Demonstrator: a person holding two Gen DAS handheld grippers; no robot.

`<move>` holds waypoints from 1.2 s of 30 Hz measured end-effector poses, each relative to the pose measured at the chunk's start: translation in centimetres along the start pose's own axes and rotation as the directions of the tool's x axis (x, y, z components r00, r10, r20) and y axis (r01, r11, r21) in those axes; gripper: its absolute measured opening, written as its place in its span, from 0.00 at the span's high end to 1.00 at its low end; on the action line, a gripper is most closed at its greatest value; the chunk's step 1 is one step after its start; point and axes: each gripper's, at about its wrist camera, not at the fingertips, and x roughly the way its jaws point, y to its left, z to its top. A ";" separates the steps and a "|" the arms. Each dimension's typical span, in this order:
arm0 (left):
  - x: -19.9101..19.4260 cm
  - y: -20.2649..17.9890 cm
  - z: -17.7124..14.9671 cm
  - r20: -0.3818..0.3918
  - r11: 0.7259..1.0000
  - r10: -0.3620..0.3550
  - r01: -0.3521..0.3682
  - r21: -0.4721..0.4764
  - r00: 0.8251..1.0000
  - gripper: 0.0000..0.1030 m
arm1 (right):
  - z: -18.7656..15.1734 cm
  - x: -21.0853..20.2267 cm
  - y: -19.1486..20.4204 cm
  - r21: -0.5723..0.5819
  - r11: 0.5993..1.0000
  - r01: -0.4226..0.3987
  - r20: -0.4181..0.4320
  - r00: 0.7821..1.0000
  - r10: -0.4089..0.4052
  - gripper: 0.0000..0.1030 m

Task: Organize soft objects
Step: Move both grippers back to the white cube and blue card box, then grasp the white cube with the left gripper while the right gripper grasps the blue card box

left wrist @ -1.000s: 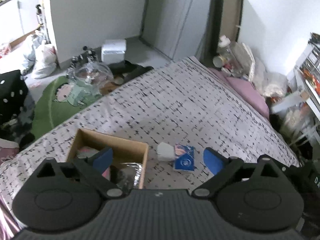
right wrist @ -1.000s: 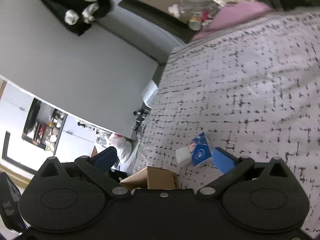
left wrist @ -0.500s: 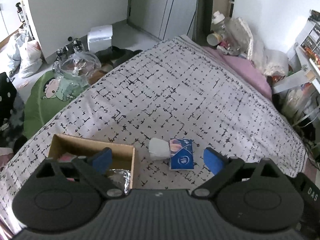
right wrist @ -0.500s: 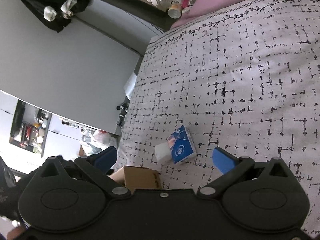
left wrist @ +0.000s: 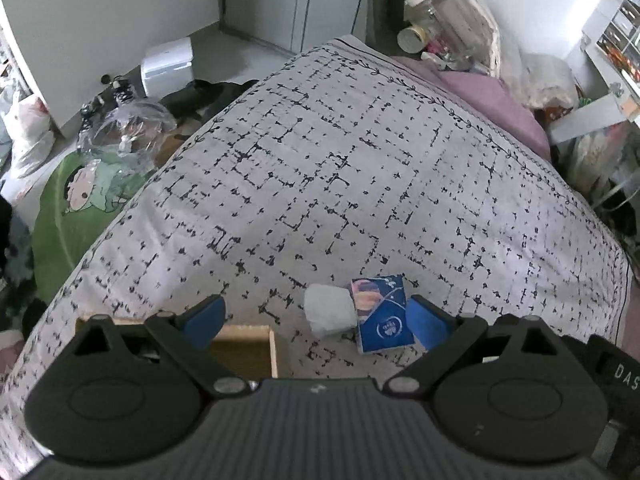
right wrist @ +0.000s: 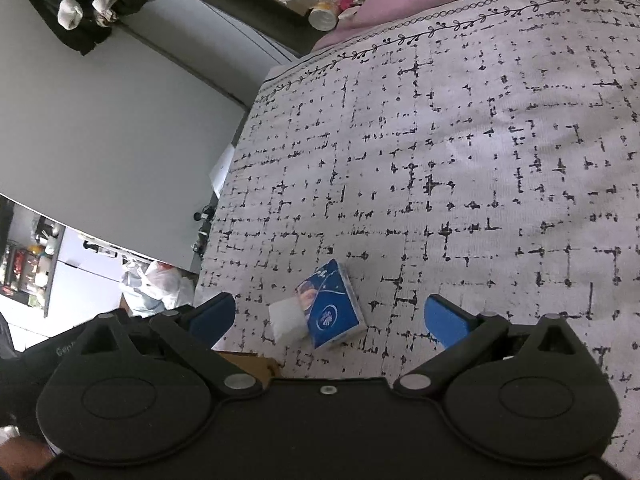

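A blue tissue pack (left wrist: 383, 313) lies on the patterned bedspread (left wrist: 360, 168) with a white folded tissue wad (left wrist: 329, 314) touching its left side. Both also show in the right wrist view: the pack (right wrist: 333, 312) and the wad (right wrist: 287, 321). A brown cardboard box (left wrist: 248, 346) sits left of them, mostly hidden behind my left gripper; only its corner (right wrist: 256, 362) shows in the right wrist view. My left gripper (left wrist: 316, 322) is open and empty, just short of the wad. My right gripper (right wrist: 328, 318) is open and empty above the pack.
A pink pillow (left wrist: 492, 108) and bottles (left wrist: 420, 12) lie at the bed's far end. On the floor to the left are a green cartoon cushion (left wrist: 80, 200), clear plastic bags (left wrist: 132, 124) and a white box (left wrist: 168, 64). Shelves (left wrist: 616, 40) stand at right.
Both grippers have moved forward and rightward, so the box has slid left and under the left gripper and the pack and wad sit closer between the fingers. Both stay open.
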 end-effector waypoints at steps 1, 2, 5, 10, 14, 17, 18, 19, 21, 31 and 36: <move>0.2 0.0 0.2 0.002 1.000 0.002 -0.002 0.007 1.000 0.07 | 0.0 0.3 0.1 -0.006 1.000 0.001 0.002 1.000 -0.001 0.02; 0.4 0.0 0.3 0.001 1.000 -0.005 0.005 0.012 1.000 0.07 | 0.0 0.6 0.2 -0.015 1.000 0.001 0.004 1.000 -0.001 0.03; 1.6 0.0 0.8 -0.031 1.000 -0.018 0.018 0.021 0.999 0.09 | 0.0 1.9 0.4 -0.028 0.999 0.023 -0.012 1.000 -0.023 0.07; 3.4 0.1 1.4 -0.081 0.998 -0.038 0.042 0.048 0.996 0.11 | -0.3 3.6 0.5 -0.031 0.999 0.037 -0.051 0.998 -0.039 0.12; 4.6 0.3 2.0 -0.108 0.995 -0.071 0.077 0.056 0.992 0.16 | -0.6 4.7 0.1 -0.010 0.999 0.036 -0.084 0.996 -0.037 0.17; 5.4 0.0 2.4 -0.130 0.991 -0.092 0.104 0.088 0.987 0.22 | -0.8 5.4 0.0 -0.003 0.999 0.048 -0.098 0.994 -0.048 0.18; 5.7 -0.2 2.6 -0.138 0.989 -0.090 0.105 0.102 0.986 0.25 | -0.8 5.6 -0.1 0.000 0.999 0.052 -0.102 0.993 -0.052 0.18; 6.0 -0.4 2.7 -0.148 0.988 -0.091 0.108 0.111 0.985 0.27 | -0.9 5.8 -0.1 0.003 0.999 0.053 -0.106 0.993 -0.052 0.18; 6.8 -0.6 3.0 -0.178 0.986 -0.099 0.121 0.117 0.979 0.32 | -1.0 6.2 -0.1 0.006 0.998 0.056 -0.119 0.991 -0.055 0.18; 11.3 -1.9 3.2 -0.317 0.971 -0.090 0.154 0.182 0.944 0.34 | -1.0 7.2 -1.6 0.075 0.993 0.089 -0.128 0.989 -0.079 0.24; 13.0 -2.2 3.3 -0.365 0.968 -0.067 0.149 0.202 0.929 0.41 | -0.9 7.7 -1.6 0.077 0.995 0.068 -0.136 0.989 -0.057 0.24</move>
